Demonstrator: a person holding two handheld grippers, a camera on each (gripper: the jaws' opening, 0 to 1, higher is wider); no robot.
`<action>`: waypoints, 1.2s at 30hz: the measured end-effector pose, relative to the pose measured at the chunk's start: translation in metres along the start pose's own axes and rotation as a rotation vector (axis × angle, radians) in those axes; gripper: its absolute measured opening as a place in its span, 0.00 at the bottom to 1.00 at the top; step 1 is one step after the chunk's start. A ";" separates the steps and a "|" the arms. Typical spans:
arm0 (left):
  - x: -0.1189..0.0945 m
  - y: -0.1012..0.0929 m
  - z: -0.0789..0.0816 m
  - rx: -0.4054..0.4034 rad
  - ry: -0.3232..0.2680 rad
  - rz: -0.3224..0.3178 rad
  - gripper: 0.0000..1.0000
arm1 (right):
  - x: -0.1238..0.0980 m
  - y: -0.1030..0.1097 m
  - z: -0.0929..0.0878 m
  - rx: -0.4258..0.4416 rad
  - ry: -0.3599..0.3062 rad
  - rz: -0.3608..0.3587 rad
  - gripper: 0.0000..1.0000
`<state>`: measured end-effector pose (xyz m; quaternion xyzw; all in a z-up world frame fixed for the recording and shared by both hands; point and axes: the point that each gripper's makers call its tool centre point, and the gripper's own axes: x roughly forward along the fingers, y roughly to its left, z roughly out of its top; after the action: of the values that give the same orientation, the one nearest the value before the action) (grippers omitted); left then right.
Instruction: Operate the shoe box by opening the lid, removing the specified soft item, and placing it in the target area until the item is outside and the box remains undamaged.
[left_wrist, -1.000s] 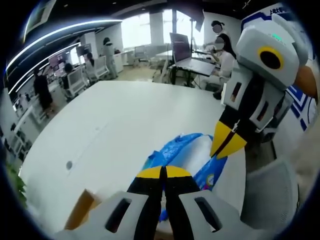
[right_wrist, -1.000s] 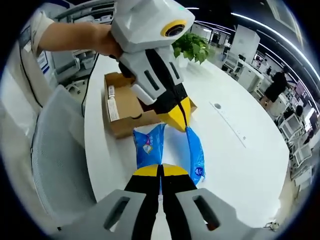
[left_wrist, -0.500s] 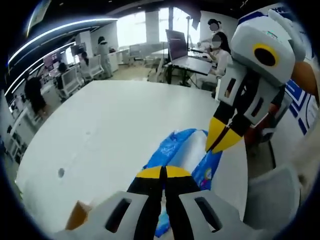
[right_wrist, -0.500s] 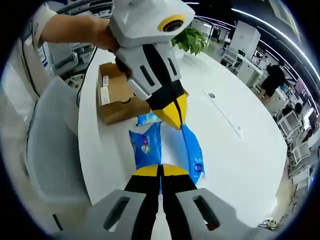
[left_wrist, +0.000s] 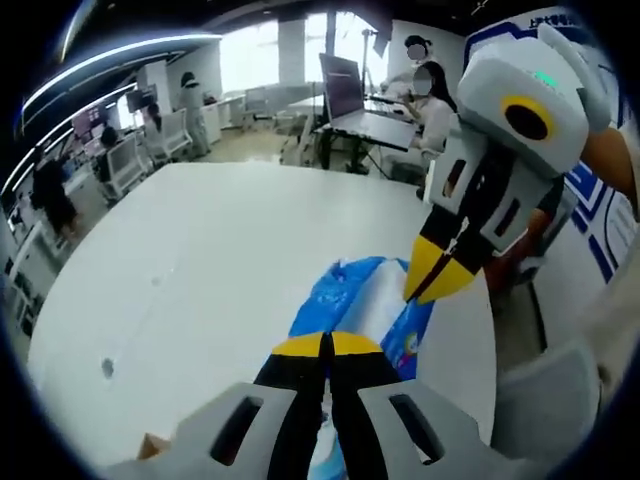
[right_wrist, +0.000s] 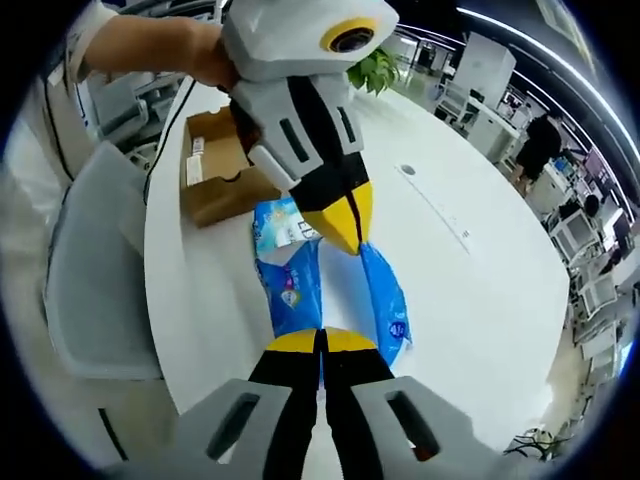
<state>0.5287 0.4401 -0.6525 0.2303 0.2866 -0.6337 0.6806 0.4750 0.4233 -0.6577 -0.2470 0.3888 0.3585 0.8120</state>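
A soft blue plastic package (right_wrist: 290, 285) hangs above the white table (right_wrist: 470, 300), stretched between both grippers. My right gripper (right_wrist: 322, 342) is shut on its near end, and my left gripper (right_wrist: 342, 228) comes down from the top, shut on its far end. The brown cardboard shoe box (right_wrist: 215, 172) stands on the table beyond the package, at the upper left. In the left gripper view the blue package (left_wrist: 365, 300) runs from my left gripper (left_wrist: 327, 345) up to the right gripper (left_wrist: 432, 278), which enters from the right.
A grey chair (right_wrist: 95, 270) stands at the table's edge beside the box, and a potted plant (right_wrist: 375, 68) sits at the far end. The table (left_wrist: 220, 250) stretches wide and white. Desks, a laptop (left_wrist: 345, 90) and people fill the room behind.
Both grippers have carried the blue package away from the shoe box, which now sits farther off in the right gripper view. The box corner has nearly slipped out of the left gripper view.
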 end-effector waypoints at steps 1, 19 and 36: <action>0.003 0.000 0.000 -0.005 -0.001 -0.005 0.00 | 0.000 -0.002 -0.002 0.004 0.001 -0.002 0.00; 0.042 0.002 0.010 -0.029 0.003 -0.069 0.00 | 0.008 -0.029 -0.039 0.056 0.039 -0.020 0.00; 0.081 -0.002 0.001 -0.044 0.012 -0.115 0.00 | 0.025 -0.043 -0.076 0.077 0.097 -0.033 0.00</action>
<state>0.5291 0.3801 -0.7071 0.2021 0.3174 -0.6639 0.6462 0.4848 0.3550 -0.7162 -0.2390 0.4372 0.3173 0.8069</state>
